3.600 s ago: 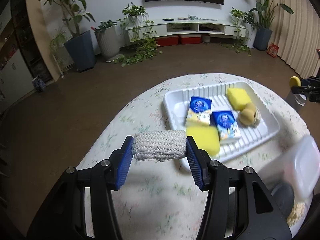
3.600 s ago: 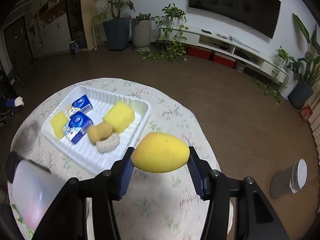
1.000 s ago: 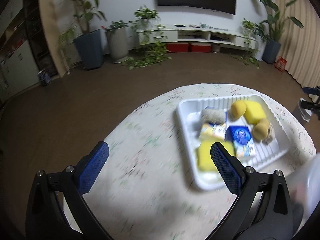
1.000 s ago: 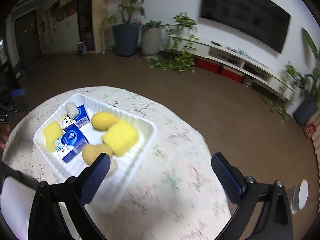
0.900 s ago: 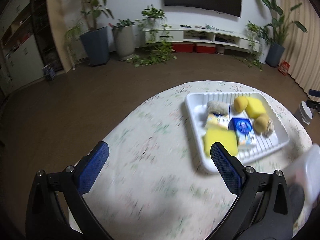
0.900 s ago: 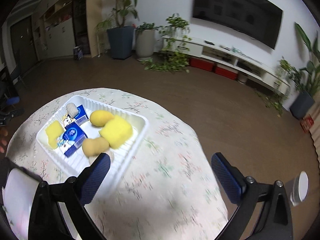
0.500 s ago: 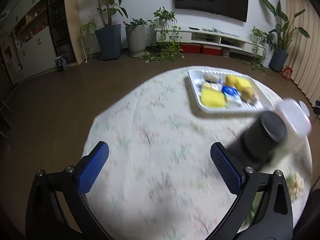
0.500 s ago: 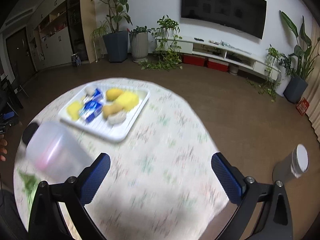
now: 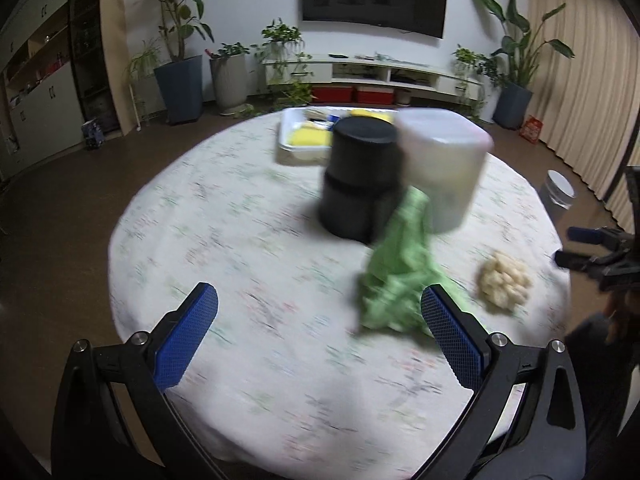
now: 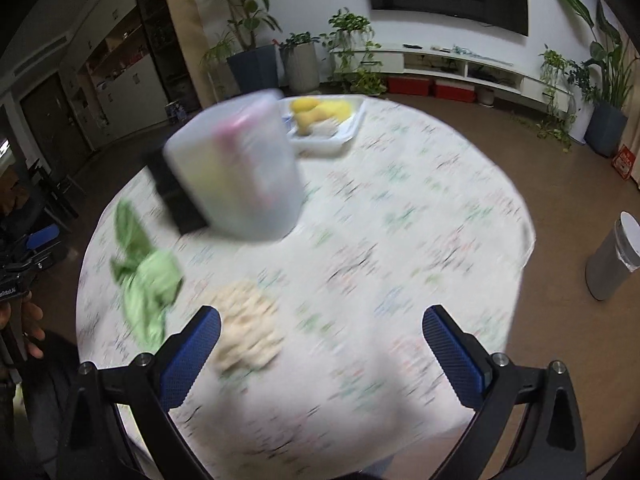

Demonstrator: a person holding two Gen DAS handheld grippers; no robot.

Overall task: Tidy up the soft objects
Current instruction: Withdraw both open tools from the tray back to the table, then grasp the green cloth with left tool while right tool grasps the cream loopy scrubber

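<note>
A crumpled green cloth [image 9: 400,272] lies on the round table just ahead of my left gripper [image 9: 320,336], which is open and empty. A cream knitted lump [image 9: 505,282] lies to its right. In the right wrist view the cream lump [image 10: 248,330] sits beside the left finger of my right gripper [image 10: 320,344], open and empty, with the green cloth [image 10: 146,280] further left. The white tray [image 9: 289,141] with yellow sponges stands at the far side; it also shows in the right wrist view [image 10: 320,143].
A black canister [image 9: 358,184] and a translucent plastic tub [image 9: 444,168] stand mid-table between me and the tray; the tub [image 10: 236,168] looms in the right wrist view. A grey bin [image 10: 612,256] stands on the floor at right. The floral tablecloth [image 9: 240,248] covers the table.
Both grippers let go of their objects into the tray, then pulled back to the near edge of the table. The green cloth and cream lump have come into view.
</note>
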